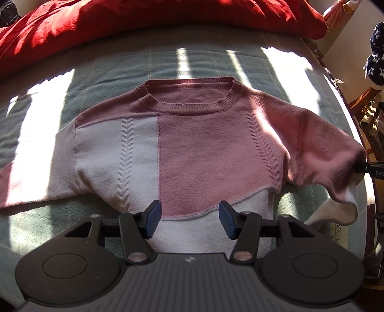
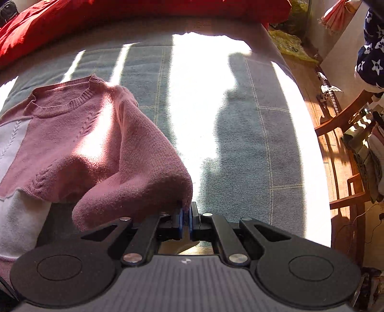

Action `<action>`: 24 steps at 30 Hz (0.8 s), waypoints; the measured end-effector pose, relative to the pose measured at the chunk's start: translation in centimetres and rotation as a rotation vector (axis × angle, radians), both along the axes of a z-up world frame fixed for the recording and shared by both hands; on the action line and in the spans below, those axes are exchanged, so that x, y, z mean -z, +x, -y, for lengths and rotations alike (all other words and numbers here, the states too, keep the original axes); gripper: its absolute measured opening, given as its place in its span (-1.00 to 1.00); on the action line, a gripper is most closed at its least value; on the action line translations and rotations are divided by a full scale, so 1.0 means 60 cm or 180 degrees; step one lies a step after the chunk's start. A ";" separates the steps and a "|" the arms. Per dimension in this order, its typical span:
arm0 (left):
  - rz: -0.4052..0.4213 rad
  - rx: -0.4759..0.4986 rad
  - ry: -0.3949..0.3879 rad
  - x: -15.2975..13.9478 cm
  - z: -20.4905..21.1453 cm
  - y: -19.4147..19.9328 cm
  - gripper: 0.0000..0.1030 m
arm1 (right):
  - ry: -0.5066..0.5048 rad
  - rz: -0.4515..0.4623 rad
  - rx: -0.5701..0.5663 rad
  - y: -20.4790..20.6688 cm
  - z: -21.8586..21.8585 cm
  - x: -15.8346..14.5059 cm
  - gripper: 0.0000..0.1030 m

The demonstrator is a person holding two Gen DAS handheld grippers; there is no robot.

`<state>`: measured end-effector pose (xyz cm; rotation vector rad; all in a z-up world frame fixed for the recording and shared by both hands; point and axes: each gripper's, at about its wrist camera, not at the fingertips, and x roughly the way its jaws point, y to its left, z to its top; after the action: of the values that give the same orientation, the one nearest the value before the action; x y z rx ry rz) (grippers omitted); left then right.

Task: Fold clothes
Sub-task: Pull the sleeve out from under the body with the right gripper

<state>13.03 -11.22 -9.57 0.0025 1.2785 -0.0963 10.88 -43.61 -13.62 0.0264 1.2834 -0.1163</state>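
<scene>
Behind the sweater, a rumpled red duvet across the far edge of the bed, and a dark object at its upper left corner, too cut off to name. To the right, off the bed, a wooden chair draped with clothing, a navy fabric with white star-like prints hanging above it, a yellow-green bag on the wooden floor, a thin cable low on the floor at the frame edge. Spread flat and front-up on the grey-green checked bedspread: pink and white knit, ribbed collar toward the duvet, hem toward the camera, sleeves out to either side. Left gripper just above the hem, blue pads wide apart, gripping nothing. Right gripper pinched closed on the edge of the pink right sleeve, lifted into a hump and draping over the left finger, hiding part of it. In the left wrist view, only a black tip of that gripper poking in at the right edge against the sleeve, cuff hanging below it. Hard bands of sunlight across bedspread and knit, washing out the weave and the white panels; a dark shadow on the bedspread right of the sleeve. Left sleeve end cut off by the frame; lower hem hidden behind the gripper bodies.
</scene>
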 end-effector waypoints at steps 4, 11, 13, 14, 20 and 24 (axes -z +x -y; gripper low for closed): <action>0.0014 -0.0017 0.0050 -0.010 0.028 0.004 0.04 | -0.0100 0.0036 -0.0067 0.021 0.044 -0.002 -0.91; -0.0008 -0.0012 0.0180 -0.021 0.055 0.007 0.05 | -0.0350 0.0063 -0.0219 0.065 0.098 0.006 -0.91; -0.0008 -0.0014 0.0213 -0.025 0.060 0.010 0.05 | -0.0392 0.0062 -0.0246 0.077 0.113 0.011 -0.91; -0.0006 -0.0011 0.0229 -0.027 0.063 0.012 0.05 | -0.0406 0.0064 -0.0259 0.082 0.120 0.014 -0.91; 0.0011 0.0047 0.0320 -0.037 0.082 0.025 0.05 | -0.0481 0.0108 -0.0285 0.121 0.152 0.031 -0.91; -0.0003 0.0115 0.0351 -0.035 0.099 0.033 0.05 | -0.0184 0.0157 -0.0151 0.147 0.173 0.043 -0.82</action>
<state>15.00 -17.14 -7.47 0.1203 1.2837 -0.0568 19.70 -53.99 -16.18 -0.0502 1.2300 -0.1113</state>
